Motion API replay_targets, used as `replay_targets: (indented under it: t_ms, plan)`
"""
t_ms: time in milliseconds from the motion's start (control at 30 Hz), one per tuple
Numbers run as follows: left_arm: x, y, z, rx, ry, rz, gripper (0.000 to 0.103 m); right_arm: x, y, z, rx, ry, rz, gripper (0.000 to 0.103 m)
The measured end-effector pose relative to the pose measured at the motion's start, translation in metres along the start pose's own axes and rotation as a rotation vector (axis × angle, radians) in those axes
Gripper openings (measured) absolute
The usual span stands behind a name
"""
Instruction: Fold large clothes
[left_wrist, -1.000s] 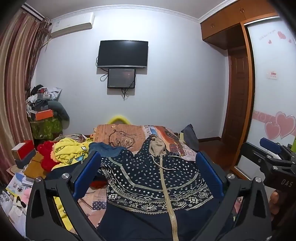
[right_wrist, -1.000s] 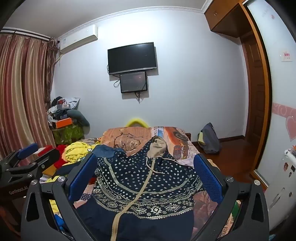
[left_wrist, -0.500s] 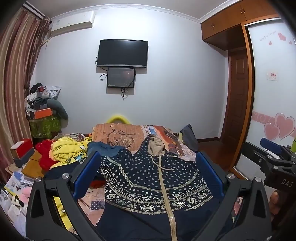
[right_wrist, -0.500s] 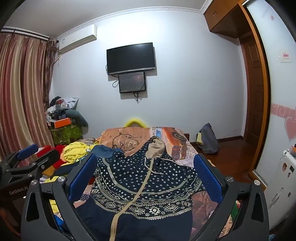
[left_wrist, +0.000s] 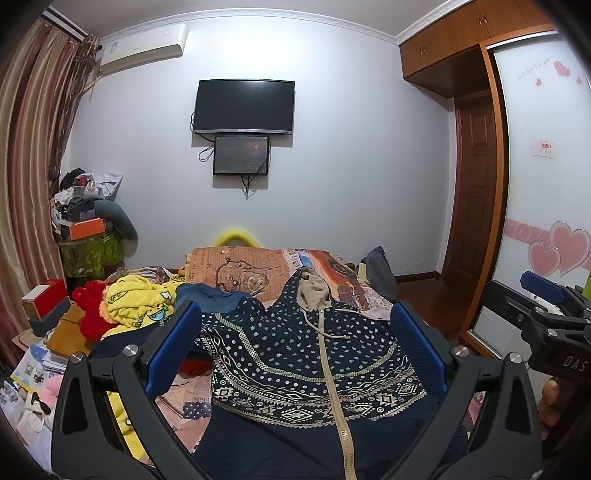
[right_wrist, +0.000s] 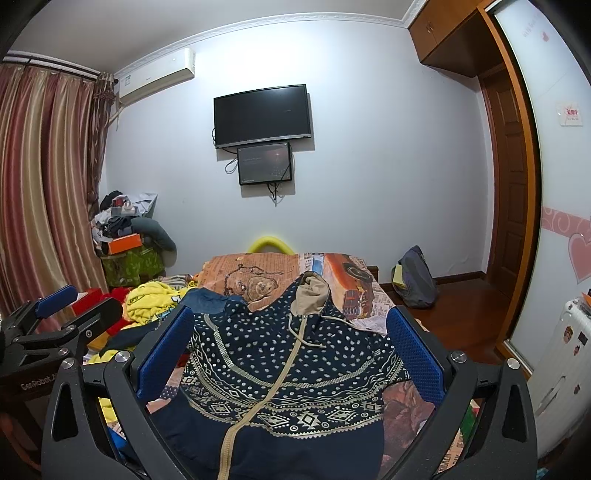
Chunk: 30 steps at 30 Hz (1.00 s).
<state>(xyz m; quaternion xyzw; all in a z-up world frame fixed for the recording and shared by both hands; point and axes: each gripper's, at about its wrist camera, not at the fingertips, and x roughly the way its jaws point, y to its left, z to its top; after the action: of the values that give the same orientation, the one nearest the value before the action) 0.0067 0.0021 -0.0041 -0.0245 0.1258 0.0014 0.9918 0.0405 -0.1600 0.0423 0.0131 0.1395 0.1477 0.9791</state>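
A navy hooded jacket (left_wrist: 295, 354) with white dots, patterned bands and a beige zipper lies spread face up on the bed, its beige-lined hood (left_wrist: 313, 291) pointing at the far wall. My left gripper (left_wrist: 295, 317) hovers open above the jacket's lower half, its blue pads wide apart and holding nothing. My right gripper (right_wrist: 290, 325) is open in the same way over the jacket (right_wrist: 314, 362). Each gripper shows at the edge of the other's view: the right gripper (left_wrist: 524, 295) at right, the left gripper (right_wrist: 79, 306) at left.
The bed (left_wrist: 236, 266) has an orange printed cover. A yellow garment (left_wrist: 140, 302), red fabric (left_wrist: 92, 317) and a blue cloth (left_wrist: 210, 295) pile up on its left. Boxes and clutter (left_wrist: 48, 306) stand at left, a backpack (right_wrist: 415, 280) on the floor at right, beside a wardrobe door (left_wrist: 543, 184).
Both views have drifted only slightly. The jacket lies as before and both grippers stay open.
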Motion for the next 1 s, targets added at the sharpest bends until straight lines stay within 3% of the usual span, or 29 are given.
replay_targets:
  t_ms: [1000]
  plan:
    - [0.0005,-0.0005,-0.0003,0.006,0.002,0.001,0.103,0.0017,0.0024,-0.0019,0.0,0.009,0.001,0.103]
